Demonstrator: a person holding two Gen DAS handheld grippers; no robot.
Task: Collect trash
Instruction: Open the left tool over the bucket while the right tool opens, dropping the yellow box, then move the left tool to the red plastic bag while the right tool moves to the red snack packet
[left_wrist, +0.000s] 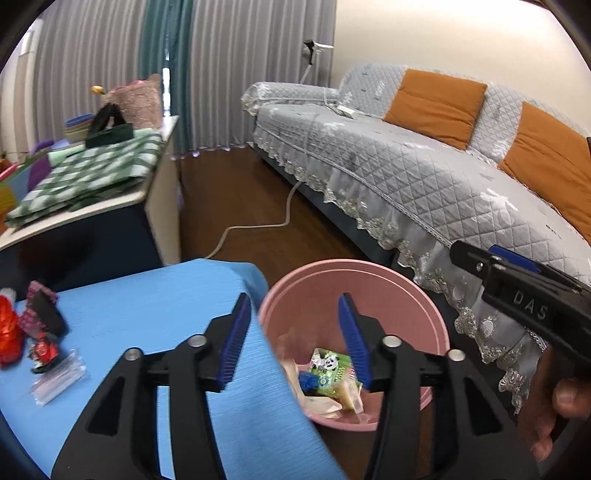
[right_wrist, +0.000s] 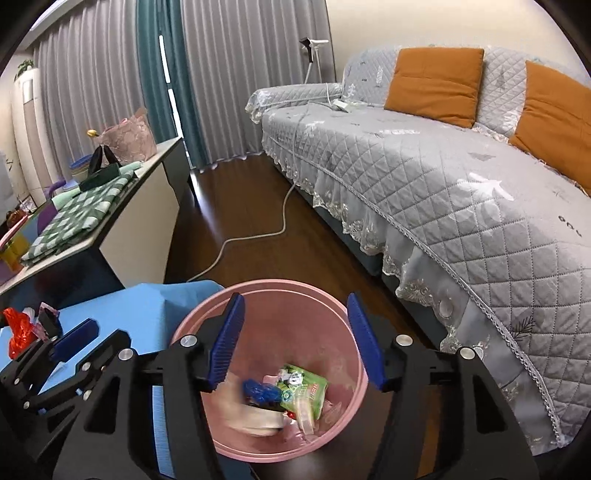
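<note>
A pink bin (left_wrist: 406, 291) stands on the floor beside the blue table (left_wrist: 147, 306); it also shows in the right wrist view (right_wrist: 295, 295). Inside lie a green wrapper (right_wrist: 304, 386), a blue wrapper (right_wrist: 260, 392) and pale scraps, one blurred. My left gripper (left_wrist: 293, 306) is open and empty over the table's edge and the bin's rim. My right gripper (right_wrist: 293, 306) is open and empty above the bin. On the table's left lie a red wrapper (left_wrist: 9, 338), a dark patterned packet (left_wrist: 44, 314) and a clear plastic packet (left_wrist: 59, 378).
A grey quilted sofa (right_wrist: 443, 177) with orange cushions (right_wrist: 436, 81) fills the right. A low cabinet (left_wrist: 110, 206) with a green checked cloth stands at the left. A white cable (right_wrist: 258, 236) runs across the dark wood floor between them.
</note>
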